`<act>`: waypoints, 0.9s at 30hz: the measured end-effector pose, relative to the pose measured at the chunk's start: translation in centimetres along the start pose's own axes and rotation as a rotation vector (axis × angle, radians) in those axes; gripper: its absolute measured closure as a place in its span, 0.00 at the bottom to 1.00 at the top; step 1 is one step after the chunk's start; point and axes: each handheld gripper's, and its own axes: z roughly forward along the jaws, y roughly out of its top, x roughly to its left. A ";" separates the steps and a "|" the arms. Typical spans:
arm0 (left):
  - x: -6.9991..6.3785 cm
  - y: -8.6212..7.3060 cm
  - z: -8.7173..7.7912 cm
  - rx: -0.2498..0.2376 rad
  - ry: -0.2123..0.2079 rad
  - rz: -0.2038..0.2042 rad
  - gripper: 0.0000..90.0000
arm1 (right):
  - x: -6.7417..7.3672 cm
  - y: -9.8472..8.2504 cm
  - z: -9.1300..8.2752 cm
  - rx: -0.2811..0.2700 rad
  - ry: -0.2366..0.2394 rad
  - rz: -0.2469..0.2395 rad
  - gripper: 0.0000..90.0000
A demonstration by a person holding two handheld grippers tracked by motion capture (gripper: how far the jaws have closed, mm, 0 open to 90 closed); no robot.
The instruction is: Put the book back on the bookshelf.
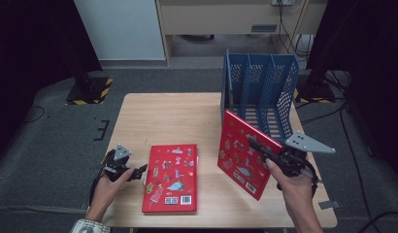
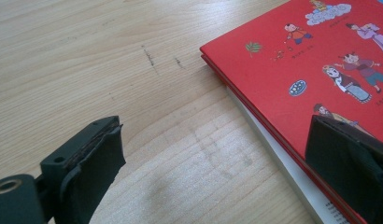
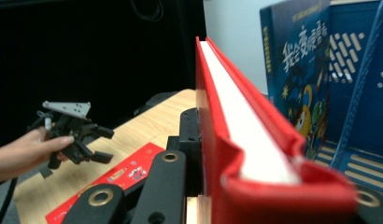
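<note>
A red picture book point(image 1: 172, 177) lies flat on the wooden table point(image 1: 163, 116), front cover down and barcode up. My left gripper point(image 1: 140, 172) rests just left of it, open; in the left gripper view its jaws point(image 2: 217, 163) straddle the book's edge point(image 2: 320, 60) without pressing it. My right gripper point(image 1: 257, 145) is shut on a second red book point(image 1: 240, 153), held tilted on edge above the table, right in front of the blue file rack point(image 1: 265, 82). In the right gripper view that book's point(image 3: 236, 116) pages face me between the jaws point(image 3: 241, 140).
The blue rack point(image 3: 362, 93) has three slots and stands at the table's far right. A blue book point(image 3: 297, 60) stands upright in it. The left gripper point(image 3: 103, 144) and the flat book point(image 3: 119, 175) appear beyond. Dark stands and cables lie on the floor around.
</note>
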 end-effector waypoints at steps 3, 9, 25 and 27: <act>0.0 0.0 0.0 0.000 0.001 0.000 0.04 | 0.0 0.6 -0.6 -0.019 -0.007 0.007 0.89; 0.0 0.0 0.0 0.001 0.002 0.001 0.04 | -0.1 2.3 -1.6 -0.031 -0.017 0.013 0.89; 0.0 0.0 0.0 -0.006 0.006 -0.001 0.04 | -2.2 5.4 -1.8 -0.041 -0.131 0.028 0.89; 0.1 0.0 -0.1 -0.007 0.007 -0.003 0.04 | -2.5 5.6 -1.7 -0.043 -0.141 0.032 0.89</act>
